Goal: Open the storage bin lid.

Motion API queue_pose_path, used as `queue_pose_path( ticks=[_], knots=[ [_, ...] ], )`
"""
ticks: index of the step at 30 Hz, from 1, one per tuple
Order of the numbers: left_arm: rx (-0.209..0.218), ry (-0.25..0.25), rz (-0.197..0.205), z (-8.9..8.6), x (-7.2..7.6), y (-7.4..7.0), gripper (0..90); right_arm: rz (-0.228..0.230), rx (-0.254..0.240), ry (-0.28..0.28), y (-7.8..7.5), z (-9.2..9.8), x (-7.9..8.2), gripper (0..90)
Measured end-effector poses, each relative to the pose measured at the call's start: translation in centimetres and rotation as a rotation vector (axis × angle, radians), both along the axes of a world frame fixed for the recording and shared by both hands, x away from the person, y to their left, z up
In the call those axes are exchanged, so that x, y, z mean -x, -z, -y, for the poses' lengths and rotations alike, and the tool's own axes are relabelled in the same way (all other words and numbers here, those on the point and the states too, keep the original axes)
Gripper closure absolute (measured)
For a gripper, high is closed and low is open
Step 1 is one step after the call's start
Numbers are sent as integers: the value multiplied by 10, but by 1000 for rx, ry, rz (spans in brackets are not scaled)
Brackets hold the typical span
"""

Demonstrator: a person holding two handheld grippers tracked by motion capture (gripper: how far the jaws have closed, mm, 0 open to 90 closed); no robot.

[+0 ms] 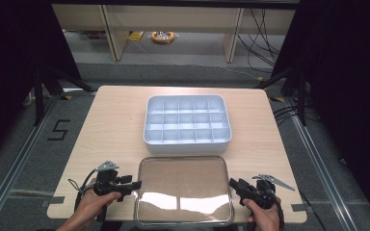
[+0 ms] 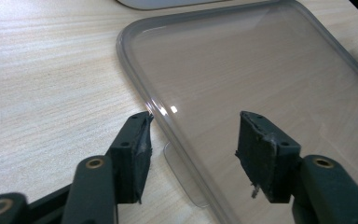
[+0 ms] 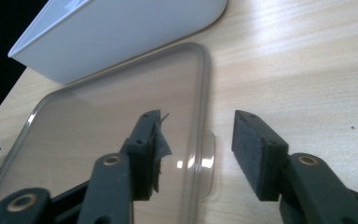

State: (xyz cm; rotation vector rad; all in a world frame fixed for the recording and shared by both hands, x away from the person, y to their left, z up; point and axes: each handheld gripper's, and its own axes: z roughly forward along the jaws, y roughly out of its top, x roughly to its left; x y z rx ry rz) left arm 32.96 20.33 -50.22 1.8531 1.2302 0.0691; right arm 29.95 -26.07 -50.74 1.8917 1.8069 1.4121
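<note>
A clear plastic lid (image 1: 183, 190) lies flat on the wooden table near its front edge. Behind it stands a white tray (image 1: 188, 139) divided into several empty compartments. My left gripper (image 1: 137, 185) is open at the lid's left edge. In the left gripper view the lid (image 2: 261, 70) has its rim and a small tab (image 2: 182, 172) between the open jaws of the left gripper (image 2: 196, 135). My right gripper (image 1: 232, 183) is open at the lid's right edge. In the right gripper view the right gripper (image 3: 198, 135) straddles the lid (image 3: 112, 116) at its rim tab (image 3: 207, 163).
Bare wood (image 1: 111, 125) lies to the left and right of the tray. The white tray's wall (image 3: 121, 28) rises just beyond the lid. Past the table are grey floor, wooden shelving legs (image 1: 113, 33), cables (image 1: 262, 43) and black stands at both sides.
</note>
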Motion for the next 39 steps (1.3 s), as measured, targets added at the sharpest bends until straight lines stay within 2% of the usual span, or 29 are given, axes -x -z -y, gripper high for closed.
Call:
queue_pose_path(
  ticks=[2, 3, 4, 6, 7, 8, 9, 10, 11, 12, 13, 15, 17, 22, 24, 25, 27, 28, 31, 32, 33, 34, 39],
  knots=[
    [-1, -1, 2, 0, 0, 0, 426, 17, 13, 12, 1, 0, -1, 496],
    [-10, -2, 12, -1, -1, -1, 418, -3, -26, 23, -3, -1, 0, 481],
    [-10, -2, 12, -1, -1, -1, 413, -1, -43, 31, -4, -1, 1, 475],
    [-5, 1, 18, -2, -2, -1, 397, 50, 13, 6, -2, 3, -2, 452],
    [-6, 1, 20, -2, -2, -1, 397, 26, -23, 28, -4, 0, -1, 447],
    [0, -8, 13, -2, -1, -1, 396, 38, -1, 22, -4, 2, -1, 443],
    [0, -5, 13, -2, -1, -1, 393, 33, -10, 29, -4, 2, -1, 440],
    [-2, -4, 15, -2, -1, -2, 389, 45, 3, 31, -2, 2, -2, 434],
    [-2, -3, 19, -2, -1, -2, 386, 48, 30, 22, -3, 4, -2, 428],
    [-6, -3, 20, -2, -1, -2, 382, 21, 2, 37, -4, 2, -1, 424],
    [-4, -4, 25, -2, -1, -2, 377, 13, -11, 41, -5, 1, -1, 421],
    [-3, -6, 23, -2, -1, -2, 372, 22, -33, 32, -5, 2, -1, 418],
    [-3, -9, 30, -2, -1, -2, 366, 61, 28, 20, -4, 4, -2, 417],
    [-9, -6, 58, -2, -1, -4, 356, 52, 6, 17, -5, 3, -2, 415],
    [-11, -11, 65, -2, -1, -4, 356, 80, 39, 14, -4, 4, -3, 415],
    [-11, -4, 61, -3, -1, -4, 356, 58, 25, 16, -6, 3, -2, 414],
    [-11, -4, 62, -2, -1, -4, 356, 57, 19, 16, -6, 3, -2, 414],
    [-11, -4, 63, -2, -1, -4, 354, 74, 30, 10, -6, 3, -3, 414],
    [-11, -7, 63, -2, -1, -5, 352, 61, 35, 18, -7, 2, -2, 414],
    [-11, -7, 62, -3, 0, -5, 352, 70, 43, 9, -7, 3, -2, 413],
    [-14, -7, 63, -3, -1, -5, 352, 56, 26, 15, -8, 2, -2, 413],
    [-14, -7, 64, -3, -1, -5, 351, 61, 19, 13, -8, 2, -2, 413],
    [-17, -9, 78, -3, 0, -6, 349, 72, 26, 8, -9, 2, -2, 409]
  ],
)
